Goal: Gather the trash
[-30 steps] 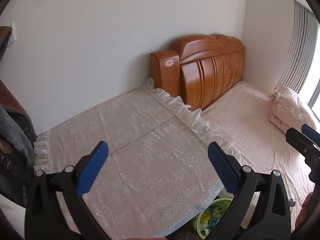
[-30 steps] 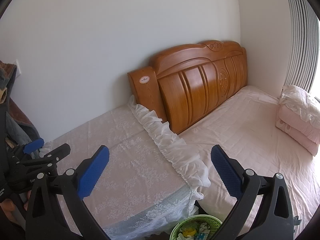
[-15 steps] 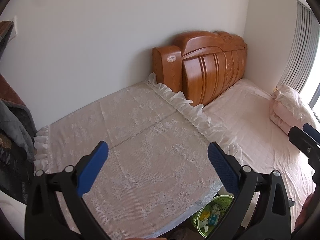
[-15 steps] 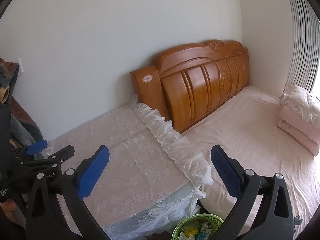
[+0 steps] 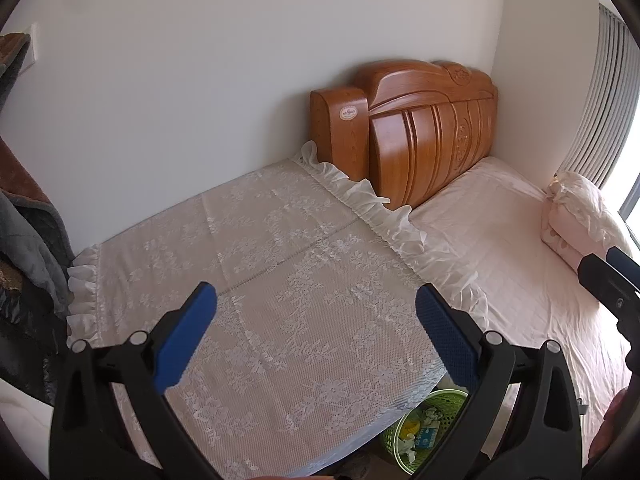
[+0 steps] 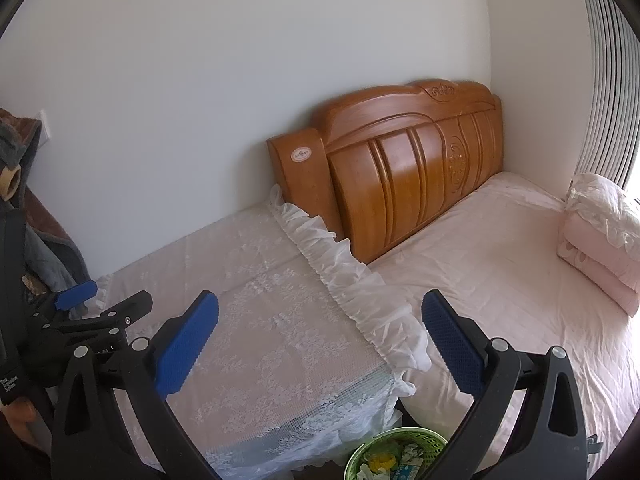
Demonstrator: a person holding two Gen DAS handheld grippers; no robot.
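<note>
Two tools [image 5: 316, 336] [image 6: 320, 340] spread, green basket [image 6: 394, 438] below

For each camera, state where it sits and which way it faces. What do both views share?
Left wrist: on the left gripper, facing the white lace-covered surface; right gripper's tip at right edge.
Right wrist: on the right gripper, facing the carved wooden headboard; left gripper at left edge.
Shared: headboard, lace cover, green plastic basket of trash.
</note>
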